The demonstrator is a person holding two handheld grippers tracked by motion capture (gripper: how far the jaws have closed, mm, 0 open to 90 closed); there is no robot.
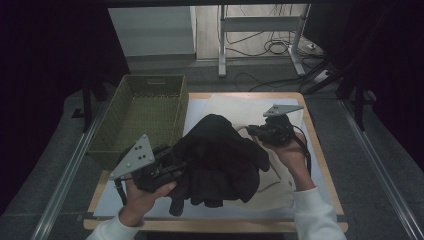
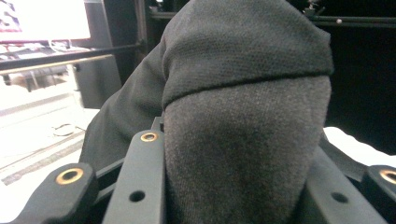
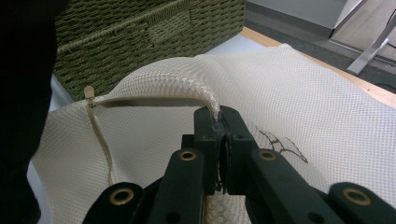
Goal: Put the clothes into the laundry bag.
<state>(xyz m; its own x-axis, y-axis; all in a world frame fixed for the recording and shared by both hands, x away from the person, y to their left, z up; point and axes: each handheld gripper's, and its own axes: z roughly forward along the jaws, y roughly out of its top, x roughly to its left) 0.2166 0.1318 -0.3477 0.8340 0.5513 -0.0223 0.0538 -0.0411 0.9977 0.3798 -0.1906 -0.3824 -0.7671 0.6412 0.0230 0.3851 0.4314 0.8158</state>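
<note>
A black garment [image 1: 220, 155] lies bunched on the middle of the table, partly over a cream mesh laundry bag [image 1: 245, 107]. My left gripper [image 1: 175, 167] is at the garment's left side, shut on a thick fold of the black garment [image 2: 243, 140], which sits between its jaws. My right gripper [image 1: 255, 131] is at the bag's opening, shut on the edge of the mesh bag [image 3: 299, 107]; it lifts the rim [image 3: 173, 86] into an arch. The bag's zipper [image 3: 100, 135] runs down the left of that opening.
A green woven basket [image 1: 145, 117] stands at the back left of the table and is seen close behind the bag as a woven basket wall [image 3: 140, 32]. The wooden table edge [image 1: 320, 165] runs along the right. A metal stand and cables [image 1: 265, 45] are on the floor beyond.
</note>
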